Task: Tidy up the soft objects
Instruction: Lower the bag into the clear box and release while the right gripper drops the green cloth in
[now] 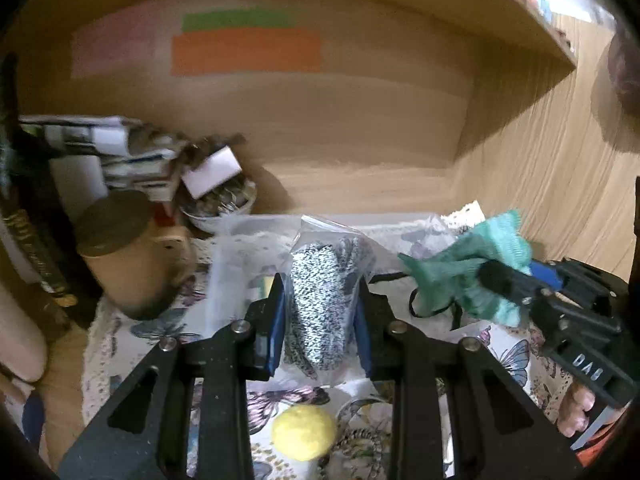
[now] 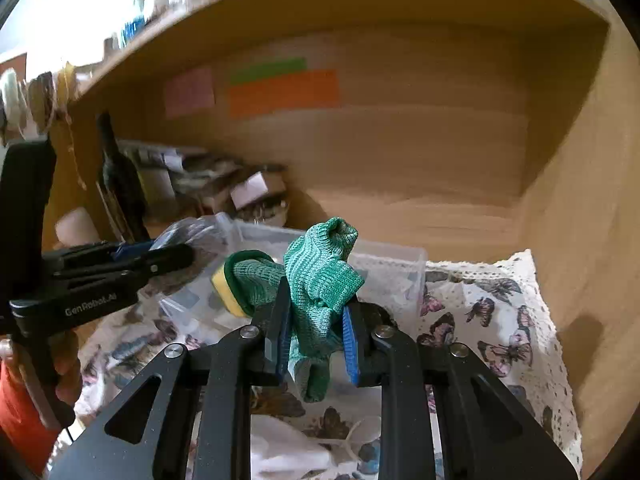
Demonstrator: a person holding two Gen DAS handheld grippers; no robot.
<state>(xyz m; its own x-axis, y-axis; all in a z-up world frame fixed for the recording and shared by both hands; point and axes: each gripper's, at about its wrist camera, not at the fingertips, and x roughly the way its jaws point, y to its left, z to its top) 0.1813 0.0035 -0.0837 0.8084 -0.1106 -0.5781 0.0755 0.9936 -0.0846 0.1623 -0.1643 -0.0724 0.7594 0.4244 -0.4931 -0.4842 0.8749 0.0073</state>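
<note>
Left wrist view: left gripper (image 1: pixel 320 328) closed firmly on a zip bag of speckled black-and-white cord (image 1: pixel 320 304), blue pads pressing the plastic from both sides, bag upright between the jaws. Held above the butterfly cloth (image 1: pixel 516 356), just in front of the clear plastic bin (image 1: pixel 236 248) at 12 o'clock, most likely so the bag can drop in next. Yellow pom-pom (image 1: pixel 304 432) lying loose on the cloth at 6 o'clock, not yet sorted. At 3 o'clock, right gripper (image 1: pixel 500 276) carrying a green knitted glove (image 1: pixel 472 272), bunched fabric spilling out around the fingers. At 9 o'clock, a tan lidded can (image 1: pixel 120 252) and a heap of papers, well apart from the work.

Right wrist view: right gripper (image 2: pixel 316 344) clamped partway shut on the green knitted glove (image 2: pixel 320 280), cuff rising at 12 o'clock and a finger of the glove dangling at 6 o'clock; pinched at mid-body, probably to keep the limp knit from slipping. Clear plastic bin (image 2: pixel 404 264) straight behind the glove, already holding a yellow-and-green sponge (image 2: pixel 228 284) at 10 o'clock. Left gripper (image 2: pixel 168 260) at 9 o'clock with its bag hovering over the bin's left rim. Butterfly cloth (image 2: pixel 500 312) spread at 3 o'clock under the shelf.
</note>
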